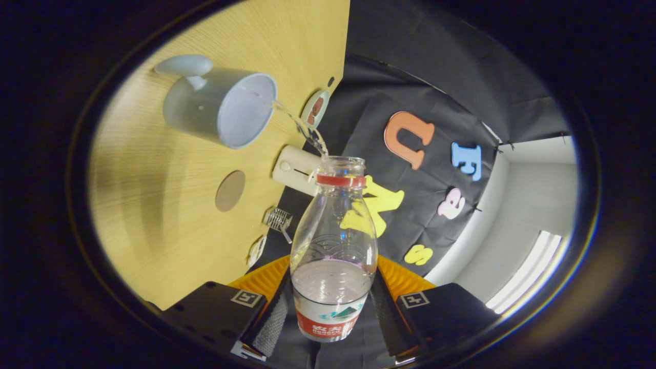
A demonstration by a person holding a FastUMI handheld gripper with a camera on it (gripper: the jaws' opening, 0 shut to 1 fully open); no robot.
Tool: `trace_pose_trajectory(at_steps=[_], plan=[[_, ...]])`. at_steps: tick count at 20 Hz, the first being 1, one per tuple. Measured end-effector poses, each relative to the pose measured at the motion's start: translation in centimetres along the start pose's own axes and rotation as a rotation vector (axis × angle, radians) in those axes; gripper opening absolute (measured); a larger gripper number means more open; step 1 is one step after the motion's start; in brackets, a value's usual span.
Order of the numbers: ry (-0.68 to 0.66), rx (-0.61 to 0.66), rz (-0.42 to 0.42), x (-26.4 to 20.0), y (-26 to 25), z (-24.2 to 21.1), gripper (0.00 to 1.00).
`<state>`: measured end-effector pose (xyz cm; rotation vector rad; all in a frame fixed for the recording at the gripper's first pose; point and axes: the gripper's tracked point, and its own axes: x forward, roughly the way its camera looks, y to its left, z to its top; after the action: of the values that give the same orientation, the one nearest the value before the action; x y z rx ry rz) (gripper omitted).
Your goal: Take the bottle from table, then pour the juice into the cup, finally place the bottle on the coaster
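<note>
My gripper (330, 312) is shut on a clear plastic bottle (333, 230) with a red neck ring and no cap, both fingers (270, 320) pressing on its labelled lower body. The whole view is rolled, so the wooden table (154, 205) stands like a wall beside the bottle. A thin stream of clear liquid (302, 128) runs from the bottle's mouth into the pale grey cup (220, 105), whose handle points away from the bottle. Some liquid remains in the bottle. A round brown coaster (230, 190) lies flat on the table, between the cup and the fingers.
A white oblong device (294, 169) lies at the table's edge just behind the bottle's mouth. A round disc with a brown print (314, 108) sits beyond the cup. A small metal wire item (278, 219) and a small white piece (256, 250) lie near the edge.
</note>
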<state>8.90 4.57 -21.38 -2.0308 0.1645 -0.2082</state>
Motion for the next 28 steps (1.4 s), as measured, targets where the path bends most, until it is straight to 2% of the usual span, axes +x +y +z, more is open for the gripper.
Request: trace_pose_trajectory(at_steps=[20, 24, 28], plan=[[0.014, -0.097, -0.028, 0.1, -0.8, -0.8, 0.83], [0.007, -0.083, -0.024, -0.1, -0.7, -0.4, 0.83], [-0.002, -0.140, -0.041, 0.1, -1.4, 0.2, 0.82]])
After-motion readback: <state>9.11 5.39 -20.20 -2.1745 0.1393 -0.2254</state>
